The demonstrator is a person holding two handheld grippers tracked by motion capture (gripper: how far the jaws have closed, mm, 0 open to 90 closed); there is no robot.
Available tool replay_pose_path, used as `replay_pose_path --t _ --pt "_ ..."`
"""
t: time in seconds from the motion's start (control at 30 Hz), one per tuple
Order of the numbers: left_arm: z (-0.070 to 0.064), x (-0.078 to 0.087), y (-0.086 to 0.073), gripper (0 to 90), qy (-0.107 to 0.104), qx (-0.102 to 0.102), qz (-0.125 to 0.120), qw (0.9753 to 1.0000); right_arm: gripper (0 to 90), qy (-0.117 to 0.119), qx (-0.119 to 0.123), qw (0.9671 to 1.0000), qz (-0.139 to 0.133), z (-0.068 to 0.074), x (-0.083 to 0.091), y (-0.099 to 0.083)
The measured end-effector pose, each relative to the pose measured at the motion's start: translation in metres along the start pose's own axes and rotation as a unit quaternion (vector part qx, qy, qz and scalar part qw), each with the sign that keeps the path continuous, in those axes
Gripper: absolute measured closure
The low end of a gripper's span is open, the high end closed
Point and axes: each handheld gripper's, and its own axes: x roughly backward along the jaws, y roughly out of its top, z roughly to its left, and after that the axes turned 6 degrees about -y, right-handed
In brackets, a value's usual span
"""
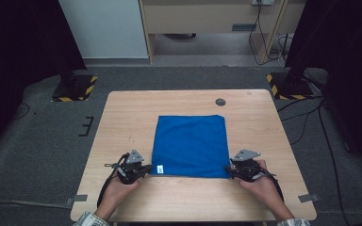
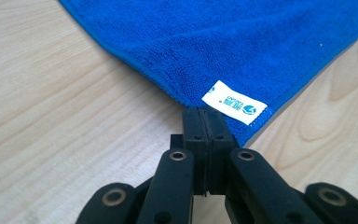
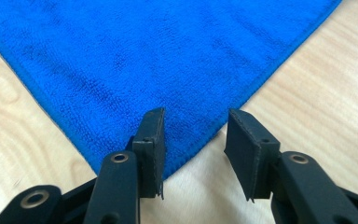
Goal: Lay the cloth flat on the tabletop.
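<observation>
A blue cloth (image 1: 191, 146) lies flat and square in the middle of the wooden table (image 1: 132, 117). Its near left corner carries a white label (image 2: 233, 102). My left gripper (image 1: 143, 170) is at that corner, and in the left gripper view its jaws (image 2: 208, 114) are pressed together on the cloth's (image 2: 242, 42) tip, just below the label. My right gripper (image 1: 231, 170) is at the near right corner. Its jaws (image 3: 195, 135) stand open, one over the cloth (image 3: 158, 60) and one over bare wood, with the corner tip between them.
A small round grommet (image 1: 220, 101) sits in the table near its far edge. Two floor stands with yellow-black striped bases (image 1: 75, 87) (image 1: 290, 85) flank the table's far corners. Cables (image 1: 306, 117) run across the carpet at right.
</observation>
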Motion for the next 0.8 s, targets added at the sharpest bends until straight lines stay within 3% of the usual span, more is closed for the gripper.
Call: replay_pose_path --t 0.17,0.3,0.37,0.47,0.7,0.8 --pt "-0.011 0.003 -0.004 89.6 -0.012 -0.002 0.007 0.9999 56.9 0.001 0.011 0.9999 0.008 0.002 0.010 -0.007" --pt "-0.018 0.008 -0.005 85.5 0.004 -0.005 0.005 1.0000 50.4 0.006 0.011 0.9999 0.010 0.003 0.014 -0.009" --pt "-0.016 0.010 -0.006 68.8 0.013 0.012 -0.005 0.9998 42.6 0.007 0.002 1.0000 0.000 0.002 0.016 -0.006" --pt "-0.011 0.014 -0.006 38.5 0.019 0.016 -0.035 0.9991 29.9 0.010 -0.015 0.9994 -0.028 0.002 0.017 -0.002" --pt "-0.004 0.010 -0.005 19.3 0.026 0.009 -0.047 0.9985 19.2 0.017 -0.033 0.9980 -0.051 0.005 0.011 0.007" --pt "0.002 0.006 -0.003 13.9 0.041 0.013 -0.046 0.9980 16.9 0.022 -0.036 0.9975 -0.056 0.007 0.006 0.013"
